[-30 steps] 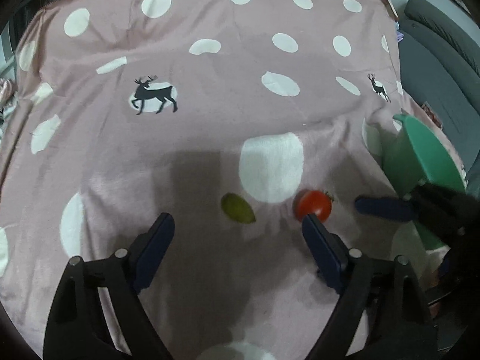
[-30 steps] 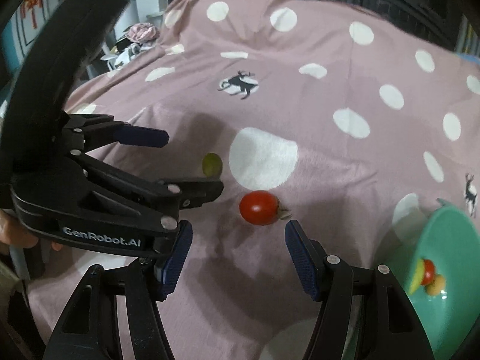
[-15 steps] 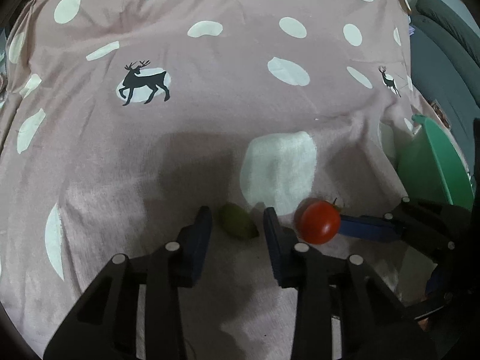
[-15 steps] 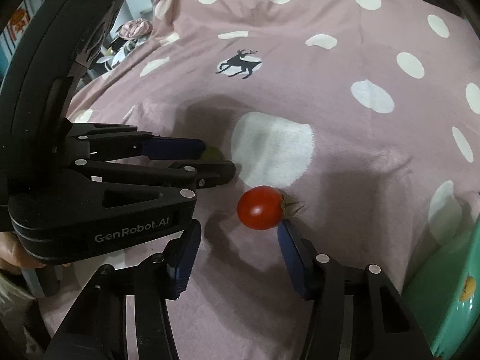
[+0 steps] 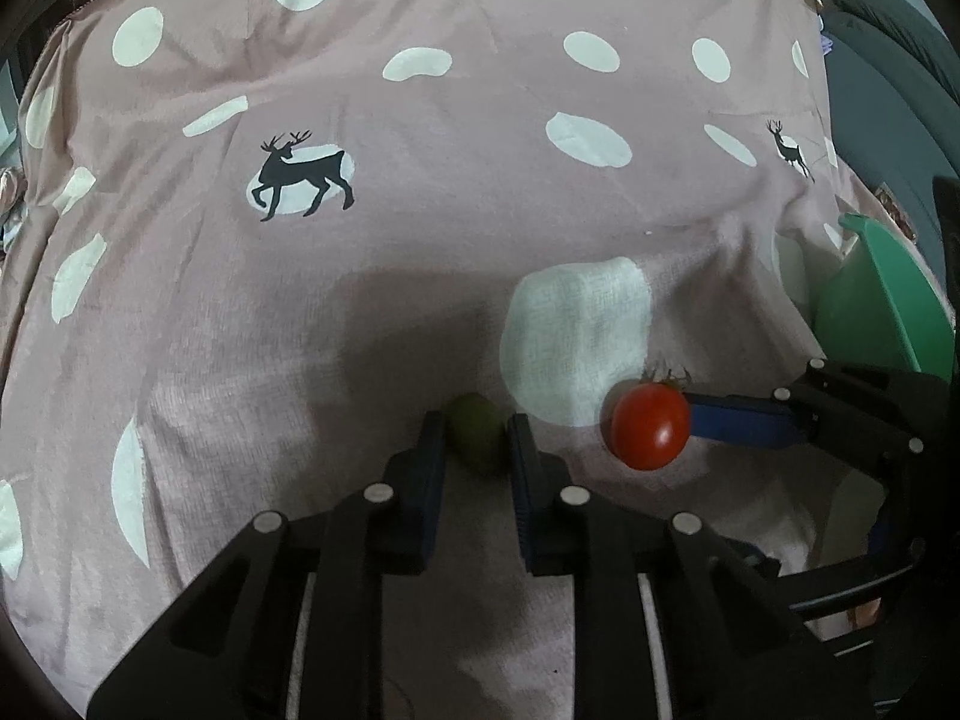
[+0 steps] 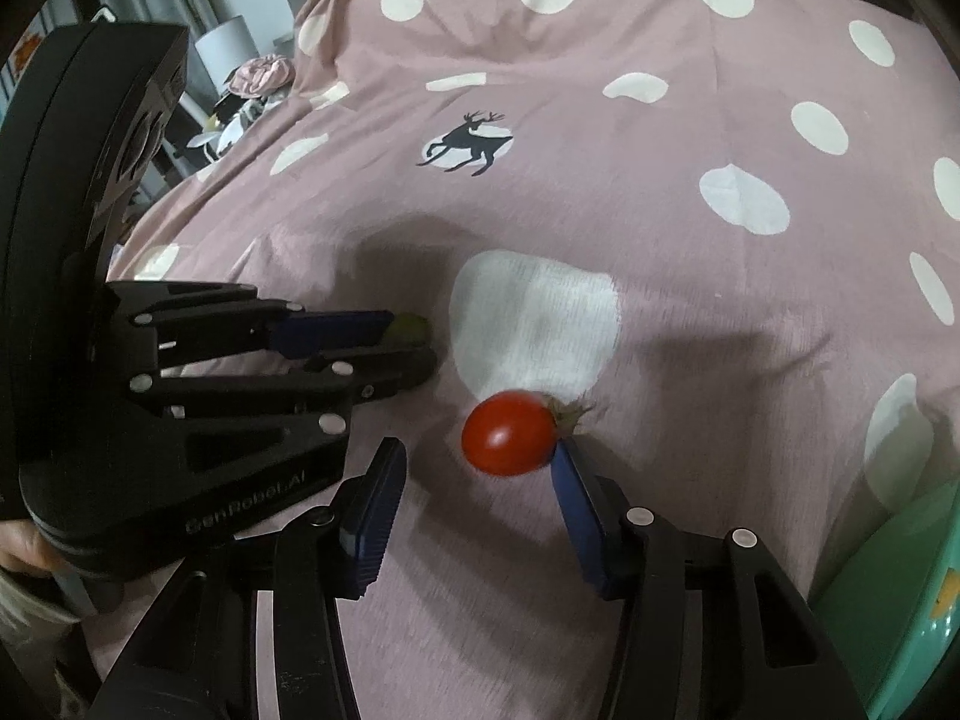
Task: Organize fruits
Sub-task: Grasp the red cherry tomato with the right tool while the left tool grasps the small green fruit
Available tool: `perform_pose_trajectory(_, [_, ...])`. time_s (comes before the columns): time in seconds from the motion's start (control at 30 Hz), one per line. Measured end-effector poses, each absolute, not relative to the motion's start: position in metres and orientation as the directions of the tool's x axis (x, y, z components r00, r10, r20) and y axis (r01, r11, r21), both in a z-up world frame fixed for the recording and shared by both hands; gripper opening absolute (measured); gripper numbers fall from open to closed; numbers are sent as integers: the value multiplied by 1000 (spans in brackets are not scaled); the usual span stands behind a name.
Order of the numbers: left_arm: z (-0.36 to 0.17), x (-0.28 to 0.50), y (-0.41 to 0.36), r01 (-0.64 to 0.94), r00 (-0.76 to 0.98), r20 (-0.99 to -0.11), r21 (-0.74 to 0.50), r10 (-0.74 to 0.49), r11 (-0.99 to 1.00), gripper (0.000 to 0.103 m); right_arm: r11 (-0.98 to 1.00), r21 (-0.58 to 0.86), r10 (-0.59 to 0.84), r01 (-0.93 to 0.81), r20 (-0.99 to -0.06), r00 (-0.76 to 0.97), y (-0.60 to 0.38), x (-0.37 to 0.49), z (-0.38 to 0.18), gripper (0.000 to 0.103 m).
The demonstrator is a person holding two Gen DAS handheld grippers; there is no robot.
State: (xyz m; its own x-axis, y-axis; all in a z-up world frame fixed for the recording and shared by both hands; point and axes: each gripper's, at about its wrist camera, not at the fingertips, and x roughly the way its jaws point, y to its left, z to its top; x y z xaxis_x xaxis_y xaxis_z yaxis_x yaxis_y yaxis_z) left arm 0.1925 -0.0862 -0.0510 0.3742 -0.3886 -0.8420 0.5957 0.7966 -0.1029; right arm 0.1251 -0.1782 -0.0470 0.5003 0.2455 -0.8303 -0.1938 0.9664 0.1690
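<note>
Jaws of the left gripper (image 5: pixel 474 441) are clamped on a small olive-green oval fruit (image 5: pixel 475 439), its dark blue pads pressing the fruit from both sides while it lies on the pink cloth with cream dots and black deer prints (image 5: pixel 420 252). Jaws of the right gripper (image 6: pixel 474 480) stand at a middling width and are closing: the right-hand pad touches the stem end of a round red cherry tomato (image 6: pixel 509 433), the left-hand pad is apart from it, so the tomato sits between them without being pinched.

From the left wrist view the green fruit shows plainly between the pads, and the tomato (image 5: pixel 651 425) lies just to its right, in front of one blue finger of the right gripper (image 5: pixel 690 426) reaching in from the right edge. That view also catches the raised rim of a mint-green plastic bowl (image 5: pixel 888 312) at the far right, but nothing of its inside.

From the right wrist view the left gripper (image 6: pixel 414 339) comes in sideways from the left, and only a sliver of the green fruit (image 6: pixel 411 327) peeks past its fingertips. A slice of the bowl (image 6: pixel 900 600) fills the near right corner, with a small yellow-orange piece (image 6: pixel 947 591) visible inside it; what it is cannot be told. At the near left edge, part of a person's hand (image 6: pixel 24 546) grips the left gripper's black body.
</note>
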Motion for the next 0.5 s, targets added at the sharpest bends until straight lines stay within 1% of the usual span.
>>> perform_pose_trajectory(0.13, [-52, 194, -86, 591, 378, -838, -109, -393, 800, 20, 968, 163, 239, -192, -832, 500, -178, 128, -49, 53])
perform_pose_trajectory(0.2, [-52, 195, -87, 595, 380, -837, -106, -395, 797, 20, 969, 151, 231, -195, -834, 501, -177, 131, -48, 47])
perform_pose_trajectory(0.23, [-52, 195, -87, 596, 379, -836, -108, -397, 796, 20, 971, 142, 223, -194, -836, 502, -176, 132, -49, 40])
perform_pose_trajectory(0.27, [-52, 195, -87, 596, 378, -836, -109, -398, 795, 20, 972, 135, 216, -193, -837, 504, -176, 132, -49, 35])
perform_pose_trajectory(0.33, [-52, 196, -85, 592, 378, -832, -119, -405, 797, 20, 973, 128, 210, -192, -836, 507, -176, 133, -49, 31])
perform_pose_trajectory(0.5, [-51, 194, -82, 591, 376, -826, -135, -420, 796, 20, 972, 159, 228, -174, -828, 513, -182, 133, -49, 31])
